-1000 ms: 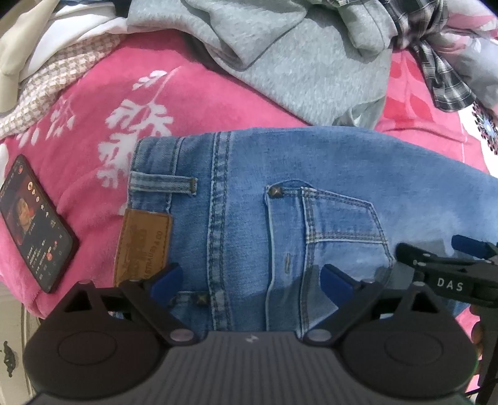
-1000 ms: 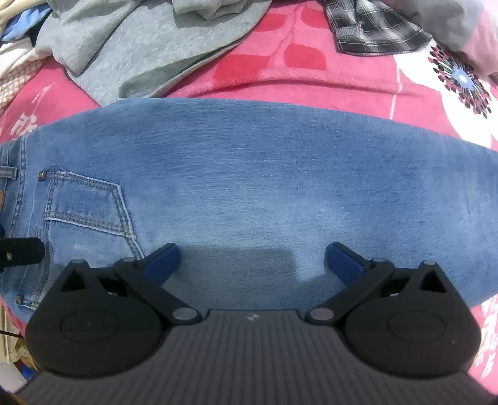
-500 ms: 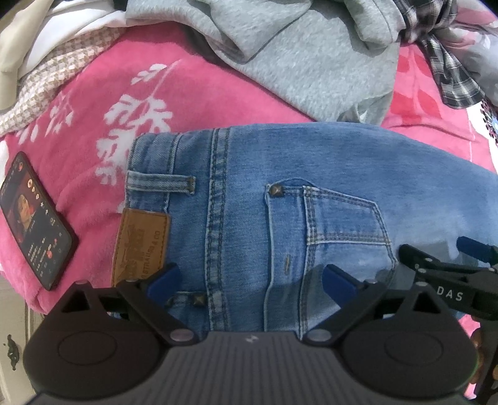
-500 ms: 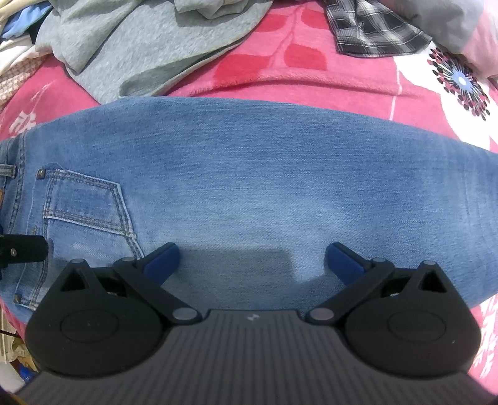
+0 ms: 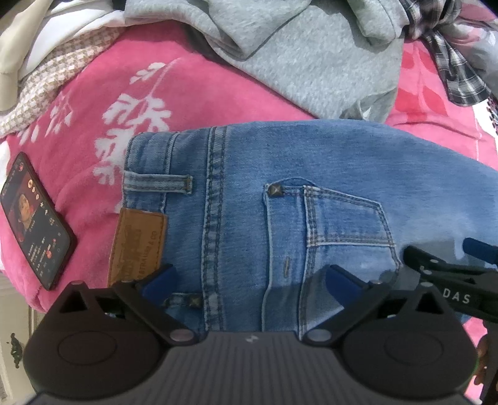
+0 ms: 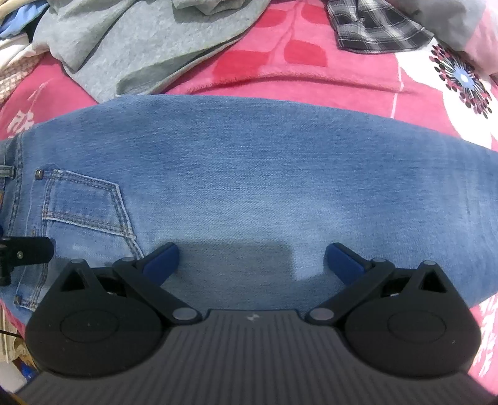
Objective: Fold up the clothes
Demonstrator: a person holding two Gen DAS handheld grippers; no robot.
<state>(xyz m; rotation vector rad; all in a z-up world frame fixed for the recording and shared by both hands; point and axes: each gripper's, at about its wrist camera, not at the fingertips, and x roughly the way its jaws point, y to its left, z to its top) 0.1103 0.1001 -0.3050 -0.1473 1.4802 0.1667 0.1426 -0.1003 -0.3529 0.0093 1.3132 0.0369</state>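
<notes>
Hovering over the jeans w/ both claws, nothing gripped.

Left gripper, lower centre of left wrist view: jaws wide and opening further, blue pads apart above denim near the waistband, no cloth pinched. Same view only: brown leather patch lower left of centre, belt loop above it, back pocket right of centre. Right gripper's black finger marked "DAS" pokes in at the right edge.

Right gripper, lower centre of right wrist view: jaws wide, pads apart over plain denim, nothing between them. Pocket sits at left of frame here; tip of the left gripper shows at the left edge. Jeans lie flat across mid-frame.

Further out: pink blanket under the jeans. Phone, screen lit, at left edge, left view only. Grey sweatshirt top centre; also top left in right view. Plaid shirt top right. Dark flower print on white, upper right, clear in right view only.
</notes>
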